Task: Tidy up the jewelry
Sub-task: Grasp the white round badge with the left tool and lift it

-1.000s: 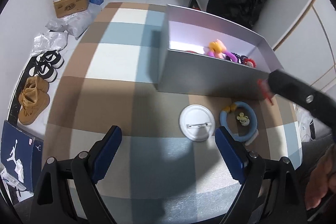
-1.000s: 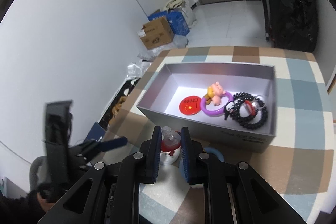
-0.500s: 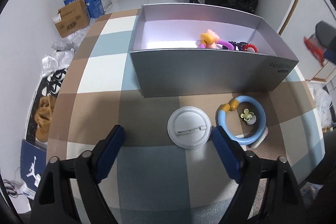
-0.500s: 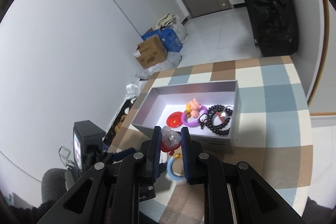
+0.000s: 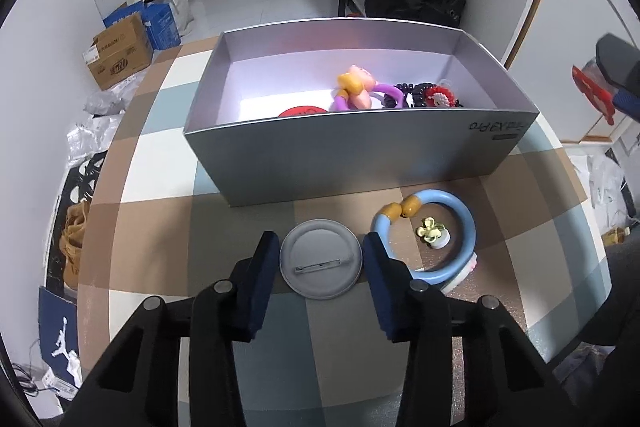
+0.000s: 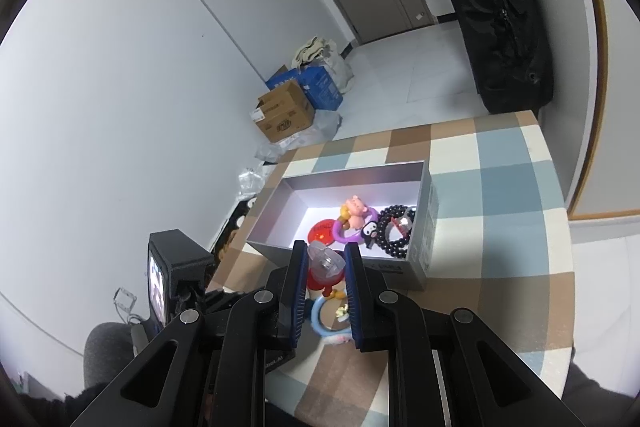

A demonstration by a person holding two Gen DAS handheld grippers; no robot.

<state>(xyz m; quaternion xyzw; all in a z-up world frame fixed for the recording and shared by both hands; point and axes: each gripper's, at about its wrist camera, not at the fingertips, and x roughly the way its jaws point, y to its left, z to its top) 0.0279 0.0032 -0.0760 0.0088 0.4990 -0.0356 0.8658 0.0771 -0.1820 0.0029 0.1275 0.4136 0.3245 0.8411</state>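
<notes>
Left tool (image 5: 320,259) is open, straddling the round badge (image 5: 321,258) on the desk (image 5: 160,155). Right tool (image 6: 326,263) is clamped on a red charm (image 6: 326,267) near the box (image 6: 416,259).

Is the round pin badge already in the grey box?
No. The pin badge lies pin-side up on the checked table, outside the grey box, between the left gripper's open jaws.

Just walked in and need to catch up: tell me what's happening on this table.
A person is sorting trinkets into the grey box with two handheld grippers. The right gripper is shut on a red and clear charm, held up near the box's front wall. The left gripper is open, its fingers either side of the round pin badge lying face down on the checked cloth. A blue ring bracelet waits beside it.
</notes>
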